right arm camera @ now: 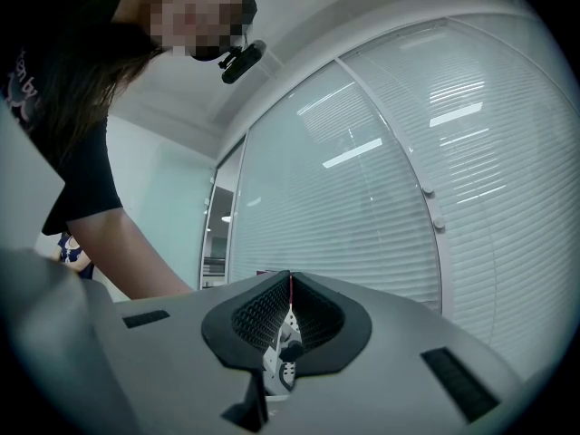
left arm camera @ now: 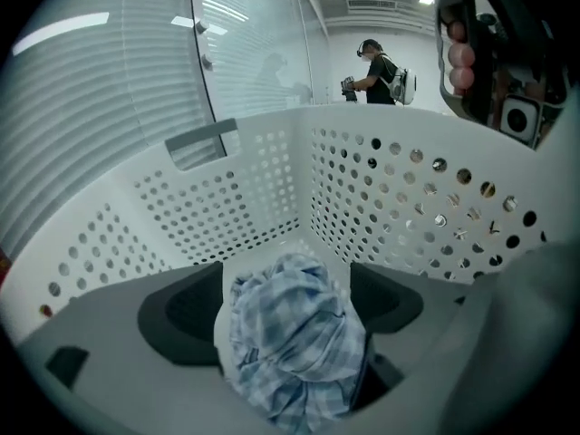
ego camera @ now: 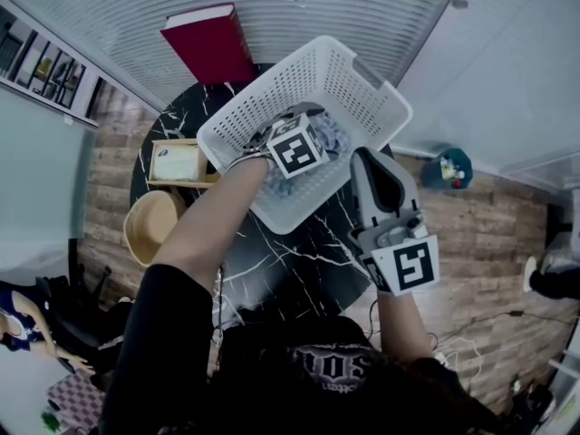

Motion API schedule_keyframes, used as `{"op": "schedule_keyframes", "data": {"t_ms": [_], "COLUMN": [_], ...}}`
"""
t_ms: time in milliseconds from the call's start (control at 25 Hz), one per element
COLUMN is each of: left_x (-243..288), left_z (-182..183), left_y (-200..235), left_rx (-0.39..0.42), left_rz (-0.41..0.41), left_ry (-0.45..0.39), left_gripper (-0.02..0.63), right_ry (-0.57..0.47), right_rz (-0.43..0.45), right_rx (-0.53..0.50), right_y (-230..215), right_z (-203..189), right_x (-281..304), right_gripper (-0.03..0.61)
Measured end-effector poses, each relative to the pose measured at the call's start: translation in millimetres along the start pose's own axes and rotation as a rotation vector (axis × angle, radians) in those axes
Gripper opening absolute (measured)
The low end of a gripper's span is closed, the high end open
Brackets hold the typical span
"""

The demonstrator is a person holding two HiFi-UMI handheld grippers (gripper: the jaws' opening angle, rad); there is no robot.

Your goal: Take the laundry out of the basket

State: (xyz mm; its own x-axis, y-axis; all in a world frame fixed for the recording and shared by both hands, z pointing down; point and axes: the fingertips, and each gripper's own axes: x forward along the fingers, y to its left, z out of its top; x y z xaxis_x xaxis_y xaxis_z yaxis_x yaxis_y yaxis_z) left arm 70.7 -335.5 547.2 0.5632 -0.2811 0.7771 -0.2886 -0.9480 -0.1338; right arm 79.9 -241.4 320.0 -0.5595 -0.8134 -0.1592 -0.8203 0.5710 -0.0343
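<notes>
- Reaching with the left tool (left arm camera: 285,302) down into the white perforated basket (ego camera: 263,98), marker cube facing up in the head view.
- Keeping that tool's jaws spread wide, with a crumpled blue-and-white checked cloth (left arm camera: 294,352) bunched between the two dark pads (left arm camera: 181,311).
- Not clamping it: a sliver of white basket floor shows between the left-hand pad and the cloth, while the fabric overlaps the lower edge of the other pad.
- Placing the cloth low inside the basket, on its floor, near the corner where two holed walls meet.
- Standing the basket on the round black marble bench (ego camera: 299,261), turned cornerwise to the person.
- Holding the right tool (right arm camera: 290,288) outside the basket, just beside its near right wall; cannot tell whether touching.
- Keeping the right tool's jaws pressed together, ribbed pads meeting along a thin line, gripping nothing.
- Sharing the bench with a dark red book (ego camera: 210,43) at the far edge, beyond the basket, and a shallow wooden box (ego camera: 161,163) to the basket's left.
- Showing a round tan bowl (ego camera: 154,225) at the bench's left rim, below the box.
- Backing onto pale horizontal blinds (left arm camera: 100,89) behind glass, seen over the basket wall in the left gripper view.
- Catching another person (left arm camera: 376,62) far off in that same view, standing beyond the basket's rim.
</notes>
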Motion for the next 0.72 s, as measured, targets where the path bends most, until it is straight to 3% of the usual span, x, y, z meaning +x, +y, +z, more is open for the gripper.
{"op": "schedule_keyframes", "data": {"t_ms": [200, 400, 720], "left_x": [9, 18, 33], "left_z": [-23, -29, -37], "left_y": [1, 5, -1], "left_rx": [0.028, -0.016, -0.019], "left_rz": [-0.040, -0.063, -0.121], "left_ry": [0.101, 0.122, 0.174], "left_gripper": [0.463, 0.476, 0.492], "right_ry": [0.007, 0.015, 0.029], "right_rz": [0.000, -0.002, -0.010], "right_rx": [-0.002, 0.003, -0.021], "right_y": [-4, -6, -9], "right_z": [-3, -6, -8], "right_x": [-2, -2, -7], "right_gripper": [0.029, 0.029, 0.029]}}
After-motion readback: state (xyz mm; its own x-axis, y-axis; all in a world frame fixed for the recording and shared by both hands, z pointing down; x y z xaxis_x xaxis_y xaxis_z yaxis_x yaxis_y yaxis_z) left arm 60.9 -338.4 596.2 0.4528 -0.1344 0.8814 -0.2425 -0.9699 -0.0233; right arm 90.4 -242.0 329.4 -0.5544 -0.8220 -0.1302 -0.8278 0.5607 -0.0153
